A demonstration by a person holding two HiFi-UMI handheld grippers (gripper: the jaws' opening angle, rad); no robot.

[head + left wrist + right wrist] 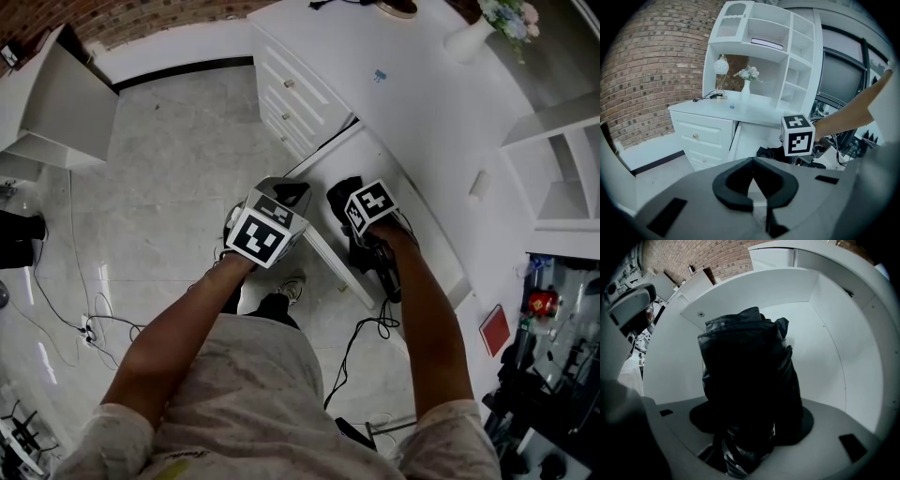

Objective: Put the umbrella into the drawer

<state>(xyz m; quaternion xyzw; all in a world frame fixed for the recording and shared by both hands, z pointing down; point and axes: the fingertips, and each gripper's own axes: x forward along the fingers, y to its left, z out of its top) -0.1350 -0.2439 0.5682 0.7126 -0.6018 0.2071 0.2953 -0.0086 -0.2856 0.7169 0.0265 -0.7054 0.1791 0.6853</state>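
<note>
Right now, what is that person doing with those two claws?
A person holds a claw in each hand. The right claw is shut on a black folded umbrella, holding it down inside the open white drawer. The left claw is shut, empty, and hangs beside the drawer.

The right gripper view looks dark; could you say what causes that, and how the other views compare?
Right gripper view: the black umbrella fills the centre, folds nearly lost in shadow. Left gripper view: bright, with fisheye bending the brick wall. Head view: evenly lit.
</note>
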